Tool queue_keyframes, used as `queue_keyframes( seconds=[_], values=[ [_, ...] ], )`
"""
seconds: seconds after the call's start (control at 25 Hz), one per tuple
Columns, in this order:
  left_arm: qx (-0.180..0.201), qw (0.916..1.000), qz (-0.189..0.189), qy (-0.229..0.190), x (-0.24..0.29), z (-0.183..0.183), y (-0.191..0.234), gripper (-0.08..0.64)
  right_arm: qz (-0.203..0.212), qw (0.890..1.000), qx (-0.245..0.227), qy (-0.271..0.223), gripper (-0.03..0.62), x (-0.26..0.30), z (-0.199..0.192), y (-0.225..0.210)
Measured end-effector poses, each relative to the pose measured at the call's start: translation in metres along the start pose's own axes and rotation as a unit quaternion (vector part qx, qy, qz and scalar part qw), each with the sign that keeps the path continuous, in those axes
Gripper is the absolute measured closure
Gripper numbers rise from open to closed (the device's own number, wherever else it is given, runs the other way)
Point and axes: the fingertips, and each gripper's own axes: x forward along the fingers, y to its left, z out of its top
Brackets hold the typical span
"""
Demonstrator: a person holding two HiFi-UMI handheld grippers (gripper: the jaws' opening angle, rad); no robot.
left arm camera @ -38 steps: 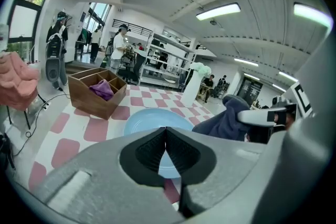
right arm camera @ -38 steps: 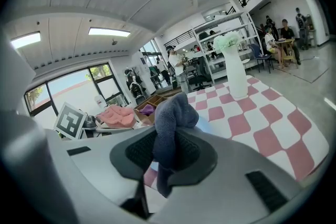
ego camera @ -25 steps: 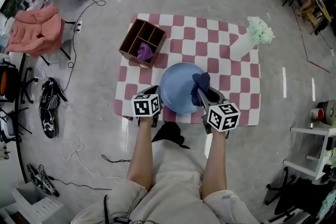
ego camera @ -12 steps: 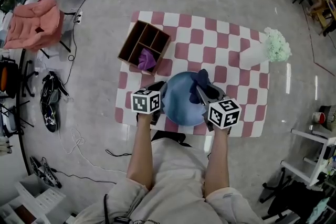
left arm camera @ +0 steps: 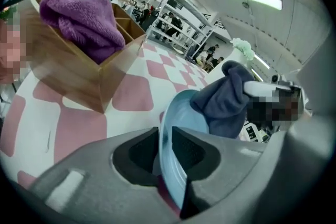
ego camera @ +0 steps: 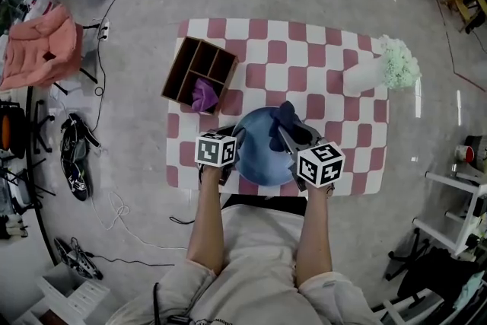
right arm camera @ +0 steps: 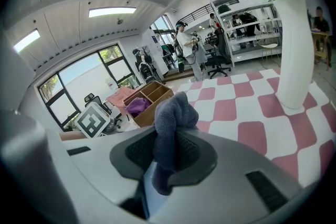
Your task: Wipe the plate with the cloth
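Observation:
A light blue plate [ego camera: 259, 144] is held tilted above the checked mat, near its front edge. My left gripper [ego camera: 232, 135] is shut on the plate's left rim [left arm camera: 169, 134], which stands edge-on between the two pads. My right gripper [ego camera: 288, 135] is shut on a dark blue cloth [ego camera: 286, 118] that rests against the plate's right side. In the right gripper view the cloth [right arm camera: 172, 128] bulges up out of the closed jaws. From the left gripper view the cloth [left arm camera: 223, 99] hangs over the plate's far edge.
A wooden divided box [ego camera: 199, 74] with a purple cloth [ego camera: 203, 93] in it stands at the mat's back left. A white vase of pale flowers [ego camera: 377, 69] lies at the back right. The pink-and-white checked mat [ego camera: 304, 65] covers the floor; cables and chairs surround it.
The plate has been lifted and tilted up off the mat in my left gripper. The dark cloth stays pressed against its right side, shifted slightly along it.

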Motion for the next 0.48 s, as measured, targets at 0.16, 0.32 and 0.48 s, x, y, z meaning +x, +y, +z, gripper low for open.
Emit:
queue_keyframes(
  seconds=[0.16, 0.32, 0.48],
  values=[
    [-0.017, 0.9998, -0.005, 0.007, 0.002, -0.002, 0.002, 0.511, -0.003, 1.000, -0.003, 0.000, 0.518, -0.001, 0.001, 0.001],
    [-0.041, 0.9983, -0.041, -0.013, -0.003, 0.003, -0.008, 0.528, 0.003, 1.000, -0.007, -0.004, 0.518, -0.001, 0.007, 0.003],
    [-0.016, 0.9984, -0.048, -0.026, -0.005, 0.013, -0.022, 0.532, 0.011, 1.000, -0.022, -0.010, 0.518, 0.002, 0.019, 0.005]
  ],
)
